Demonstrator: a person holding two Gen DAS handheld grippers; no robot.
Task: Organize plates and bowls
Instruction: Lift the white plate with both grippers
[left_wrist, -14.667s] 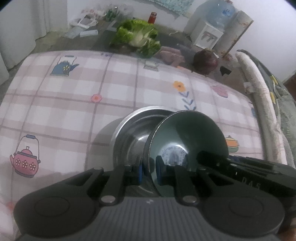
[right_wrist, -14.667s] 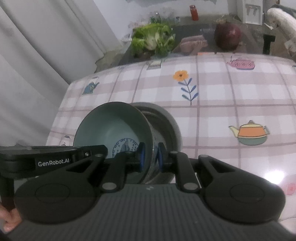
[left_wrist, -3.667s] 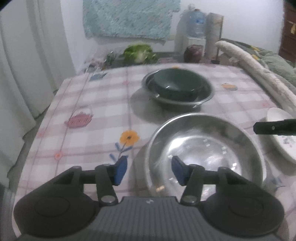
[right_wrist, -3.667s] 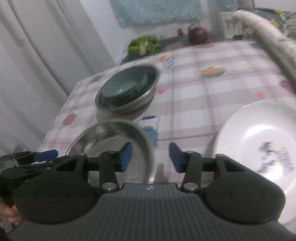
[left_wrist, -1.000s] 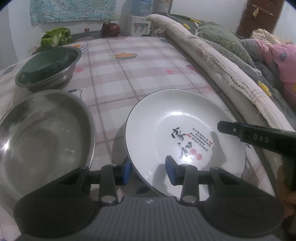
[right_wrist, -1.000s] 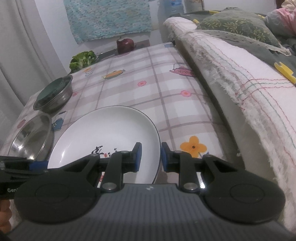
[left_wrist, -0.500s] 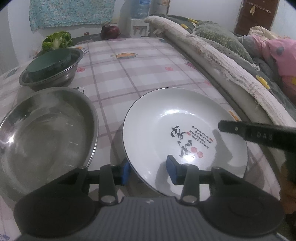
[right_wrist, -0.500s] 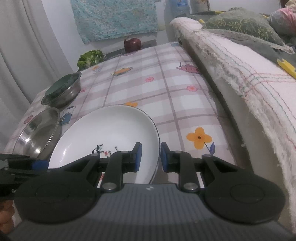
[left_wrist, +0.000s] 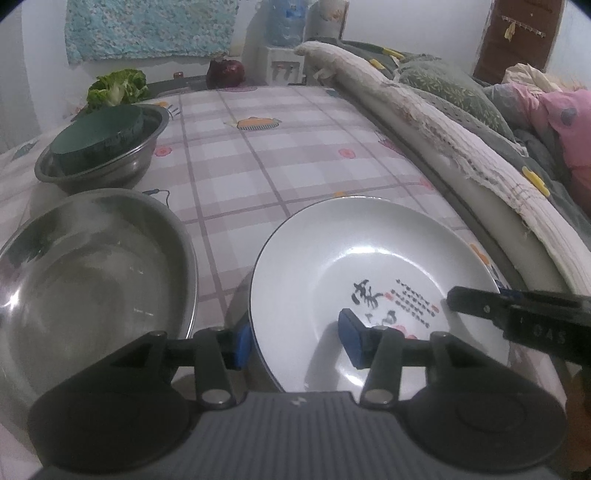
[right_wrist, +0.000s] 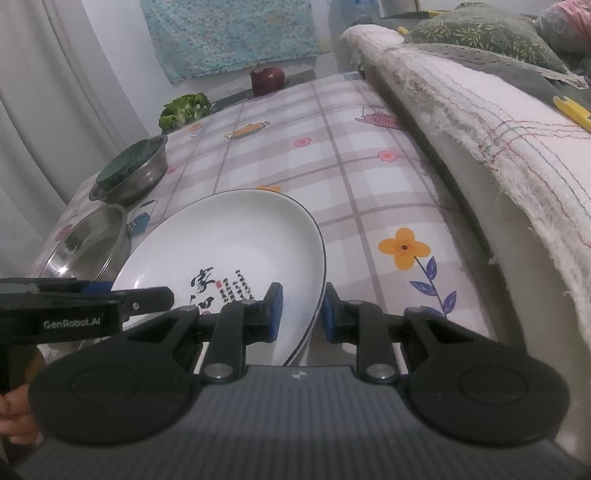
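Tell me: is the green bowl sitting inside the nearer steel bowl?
No, the green bowl sits in the far steel bowl; the nearer steel bowl holds nothing.

L gripper (left_wrist: 297, 341): angled down toward the table; blue pads stand apart w/ the near-left rim of the white plate (left_wrist: 369, 258) between them; jaws have just been opening; left pad sits outside and below the rim, right pad (left_wrist: 351, 341) over the plate's inner face, not pressing. R gripper (right_wrist: 298, 312): also tilted down; jaws narrow, clamped on the plate's near-right rim, one pad inside, one outside; plate edge lifted on that side. From the right view the L gripper's finger reaches in from the left over the plate; a bit of the person's hand (right_wrist: 16, 417) shows at the lower-left edge.
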